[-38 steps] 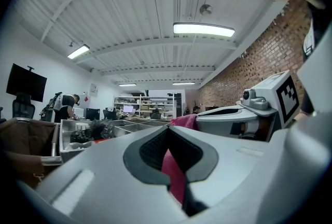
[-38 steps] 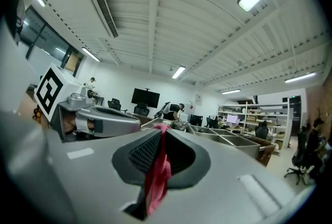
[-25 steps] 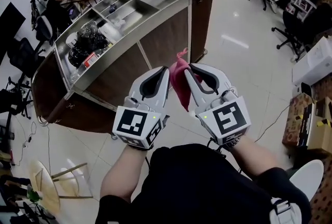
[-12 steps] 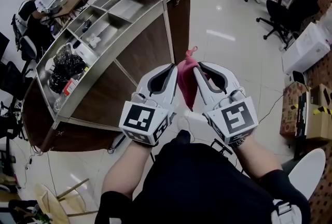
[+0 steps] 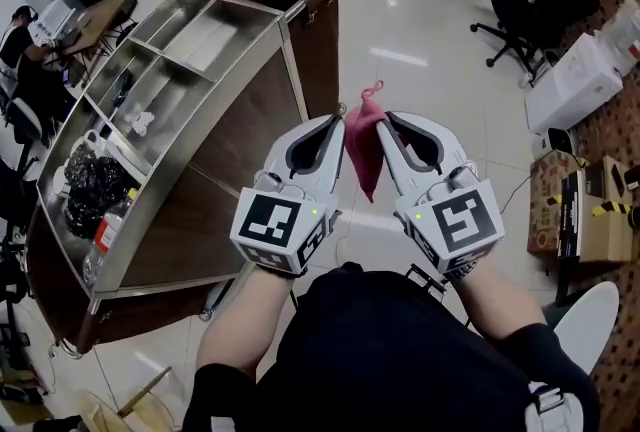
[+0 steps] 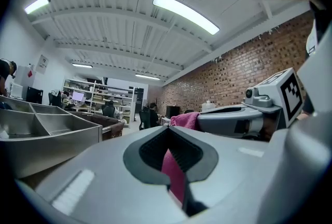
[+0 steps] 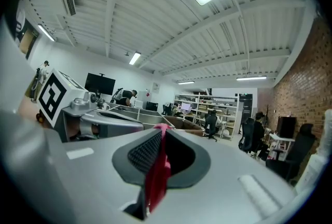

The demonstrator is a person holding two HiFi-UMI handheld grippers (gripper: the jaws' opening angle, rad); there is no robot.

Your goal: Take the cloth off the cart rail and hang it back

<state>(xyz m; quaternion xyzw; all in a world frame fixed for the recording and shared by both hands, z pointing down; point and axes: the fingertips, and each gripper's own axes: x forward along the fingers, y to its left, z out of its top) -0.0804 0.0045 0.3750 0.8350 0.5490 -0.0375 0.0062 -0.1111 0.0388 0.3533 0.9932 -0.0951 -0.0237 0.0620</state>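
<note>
The person is holding both grippers up side by side in front of the body, to the right of the cart (image 5: 240,155). The left gripper (image 5: 335,123) is closed on the pink cloth (image 5: 362,152); its own view is showing the fabric (image 6: 174,179) squeezed in the narrow slit between the dark pads. The right gripper (image 5: 386,123) is likewise clamped shut on the cloth, with a red fold (image 7: 155,179) running down between its pads (image 7: 142,155).

The cloth is hanging in the air between the two gripper tips, clear of the cart and touching nothing else. Its upper edge is bunching where the jaws are pinching it, and a small loop is sticking out on the far side. Its long axis is running straight down from that pinched edge, and the free end is narrowing to a point aimed at the floor, near the person.

The cart is standing to the left, its steel compartments (image 5: 175,70) facing up and its brown side panel turned toward the grippers. Office chairs (image 5: 505,15) are standing far right.
</note>
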